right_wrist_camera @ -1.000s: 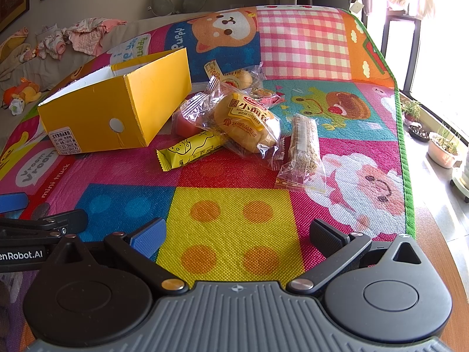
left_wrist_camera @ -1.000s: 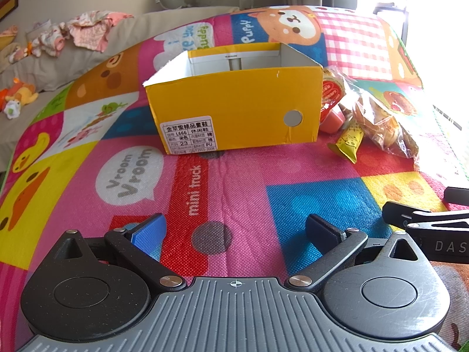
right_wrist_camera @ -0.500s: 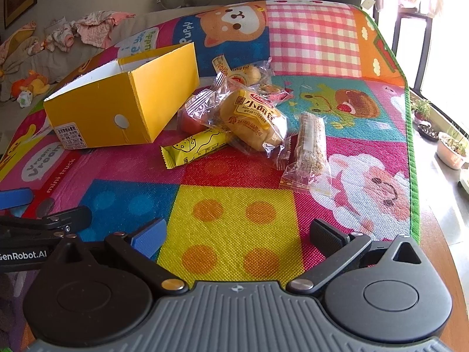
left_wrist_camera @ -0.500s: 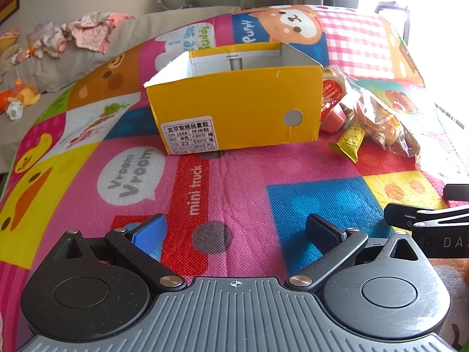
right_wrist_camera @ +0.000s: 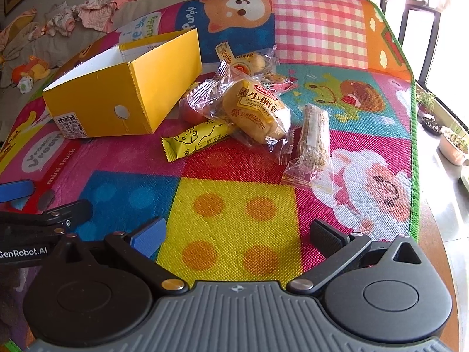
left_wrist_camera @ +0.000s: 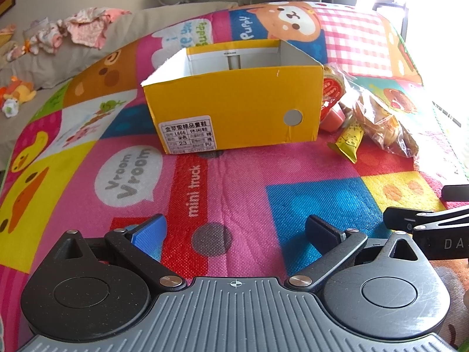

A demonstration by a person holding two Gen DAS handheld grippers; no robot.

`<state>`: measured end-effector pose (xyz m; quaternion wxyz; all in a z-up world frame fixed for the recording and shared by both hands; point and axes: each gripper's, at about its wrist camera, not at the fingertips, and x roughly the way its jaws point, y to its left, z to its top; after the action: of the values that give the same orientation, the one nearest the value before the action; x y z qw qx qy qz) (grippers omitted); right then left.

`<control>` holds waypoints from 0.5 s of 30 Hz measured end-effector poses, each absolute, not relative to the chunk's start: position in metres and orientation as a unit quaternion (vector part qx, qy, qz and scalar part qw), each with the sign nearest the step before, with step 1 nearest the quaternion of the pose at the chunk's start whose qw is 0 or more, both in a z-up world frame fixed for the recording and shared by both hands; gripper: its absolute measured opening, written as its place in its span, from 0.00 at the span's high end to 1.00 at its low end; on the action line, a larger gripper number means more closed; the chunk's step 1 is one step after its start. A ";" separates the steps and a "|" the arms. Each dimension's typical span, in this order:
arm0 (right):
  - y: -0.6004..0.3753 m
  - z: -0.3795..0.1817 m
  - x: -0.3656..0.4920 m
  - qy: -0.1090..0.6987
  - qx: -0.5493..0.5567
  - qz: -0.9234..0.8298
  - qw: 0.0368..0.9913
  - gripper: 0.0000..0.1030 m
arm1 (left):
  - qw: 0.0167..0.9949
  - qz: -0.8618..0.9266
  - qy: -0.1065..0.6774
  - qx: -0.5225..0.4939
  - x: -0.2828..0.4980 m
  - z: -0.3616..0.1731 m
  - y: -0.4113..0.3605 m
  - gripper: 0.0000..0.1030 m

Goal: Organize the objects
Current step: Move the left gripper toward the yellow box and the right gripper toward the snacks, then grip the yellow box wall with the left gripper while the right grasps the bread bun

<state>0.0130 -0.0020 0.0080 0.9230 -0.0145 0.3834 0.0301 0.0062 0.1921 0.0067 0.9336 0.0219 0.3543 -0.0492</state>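
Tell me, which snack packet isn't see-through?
The yellow bar, lying in front of the bread bun. Its wrapper is solid yellow with a cartoon drawing, while the bun, the cereal bar and the others sit in clear plastic.

Mat [right_wrist_camera: 234, 205]: bright cartoon patchwork, covers the tabletop.
Sofa [left_wrist_camera: 44, 61]: grey, behind the mat.
Baby clothes [left_wrist_camera: 85, 26]: pink heap on the sofa back.
Plush toy [left_wrist_camera: 17, 92]: orange, on the sofa seat.
Potted plants [right_wrist_camera: 453, 143]: on the floor by the window.

Snack packets [right_wrist_camera: 252, 111] lie heaped right of the box [right_wrist_camera: 117, 99] on the mat [right_wrist_camera: 234, 211].
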 end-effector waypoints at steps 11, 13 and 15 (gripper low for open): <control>-0.007 0.010 0.017 0.404 -0.016 0.052 0.913 0.00 | 0.934 -0.072 0.349 0.022 0.002 0.032 0.203 0.01; -0.005 0.011 0.018 0.405 -0.020 0.051 0.913 0.00 | 0.934 -0.078 0.348 0.016 0.001 0.038 0.206 0.01; -0.005 0.011 0.018 0.404 -0.023 0.054 0.913 0.00 | 0.934 -0.084 0.346 0.011 0.001 0.044 0.211 0.01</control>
<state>0.0179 -0.0053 0.0111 0.9127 -0.0228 0.4044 0.0543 0.0007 0.2106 0.0444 0.9344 0.0108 0.3460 -0.0838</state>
